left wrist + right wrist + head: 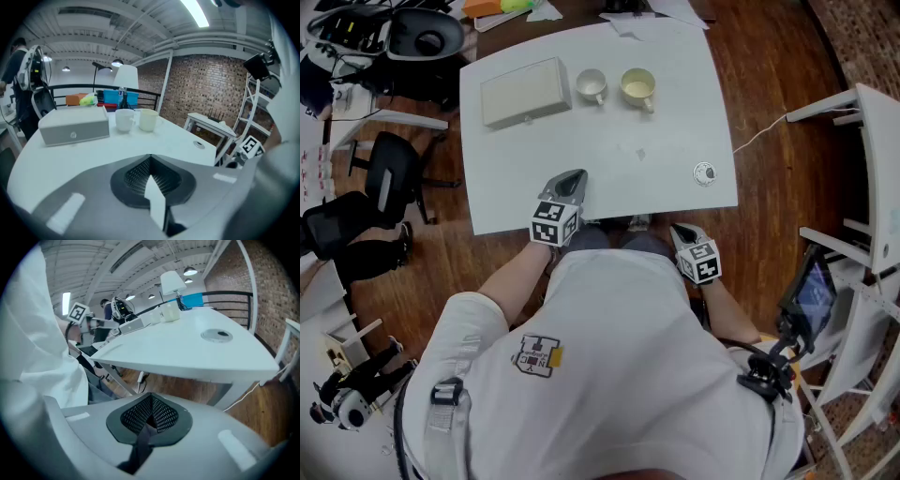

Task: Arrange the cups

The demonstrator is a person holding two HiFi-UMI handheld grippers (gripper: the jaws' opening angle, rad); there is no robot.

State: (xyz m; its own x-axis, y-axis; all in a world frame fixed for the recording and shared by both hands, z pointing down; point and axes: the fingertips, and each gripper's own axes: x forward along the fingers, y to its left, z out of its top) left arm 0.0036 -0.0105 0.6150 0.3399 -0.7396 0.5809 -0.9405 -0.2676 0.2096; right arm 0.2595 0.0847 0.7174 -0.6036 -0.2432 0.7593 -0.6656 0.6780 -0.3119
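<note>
Left gripper [570, 178] and right gripper [682, 231] are both closed and empty; open one wide before reaching for the white cup [592, 85] or cream cup [637, 86].

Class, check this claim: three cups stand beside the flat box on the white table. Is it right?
Not quite: two cups, not three. The head view shows one white cup and one cream cup beside the flat box on the white table.
</note>
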